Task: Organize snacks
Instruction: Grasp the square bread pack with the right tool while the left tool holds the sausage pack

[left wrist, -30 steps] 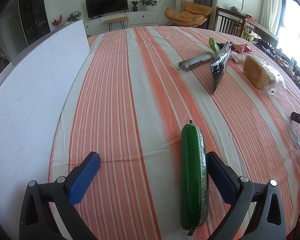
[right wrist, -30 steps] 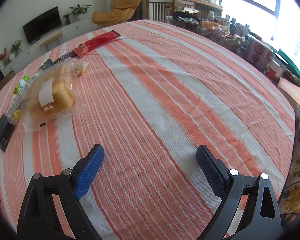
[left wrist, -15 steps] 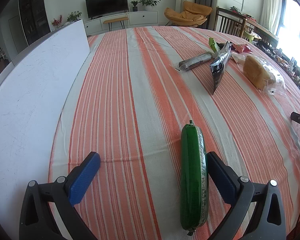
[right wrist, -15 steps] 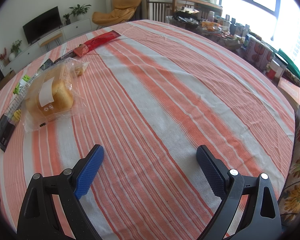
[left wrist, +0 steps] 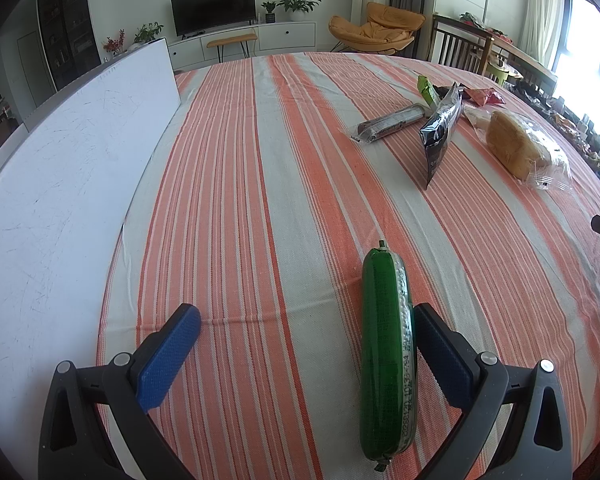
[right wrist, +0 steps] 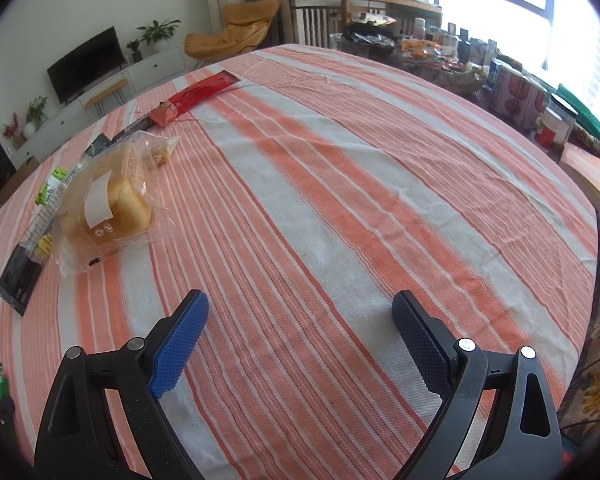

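— How do the tools sit?
— Both low over the striped surface (right wrist: 340,184), level, fingers spread wide. The left tool (left wrist: 306,344) has one green sausage (left wrist: 385,360) lying between its fingers, just beside the right one; touching, I cannot tell. The right tool (right wrist: 300,320) holds nothing.
— Farther out?
— One bagged bread loaf (right wrist: 104,208), one black packet (left wrist: 440,130), one dark wrapped bar (left wrist: 390,123), one red wrapper (right wrist: 198,94).

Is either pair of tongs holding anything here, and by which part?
Nothing is held. The left tongs are open around the green plastic-wrapped sausage, which lies on the cloth against the right finger. The right tongs are open and empty.
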Action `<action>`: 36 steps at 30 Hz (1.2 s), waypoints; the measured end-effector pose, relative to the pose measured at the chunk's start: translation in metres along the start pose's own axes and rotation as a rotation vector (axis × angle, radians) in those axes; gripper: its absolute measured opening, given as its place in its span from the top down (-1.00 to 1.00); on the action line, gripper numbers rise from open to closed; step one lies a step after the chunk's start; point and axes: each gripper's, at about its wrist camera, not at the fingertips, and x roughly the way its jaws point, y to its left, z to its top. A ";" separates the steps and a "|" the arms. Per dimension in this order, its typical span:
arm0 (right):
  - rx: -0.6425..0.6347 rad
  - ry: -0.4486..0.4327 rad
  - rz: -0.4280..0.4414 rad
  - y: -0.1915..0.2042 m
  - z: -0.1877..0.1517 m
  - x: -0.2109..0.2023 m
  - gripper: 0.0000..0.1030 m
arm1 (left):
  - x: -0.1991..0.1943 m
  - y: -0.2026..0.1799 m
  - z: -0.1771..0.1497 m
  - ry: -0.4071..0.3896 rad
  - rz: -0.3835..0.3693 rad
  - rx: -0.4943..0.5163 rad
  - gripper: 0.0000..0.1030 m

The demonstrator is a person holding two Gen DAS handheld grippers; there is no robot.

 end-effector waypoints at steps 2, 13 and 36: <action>0.074 -0.015 0.050 -0.014 0.003 -0.003 -0.82 | 0.000 0.000 0.000 0.000 0.000 0.000 -1.00; -0.157 -0.077 0.272 0.062 0.044 -0.037 -0.83 | 0.000 0.000 0.000 0.000 0.000 0.000 -1.00; -0.360 0.267 0.192 0.101 -0.040 -0.047 -0.43 | -0.003 0.002 0.000 0.062 -0.031 0.019 -0.99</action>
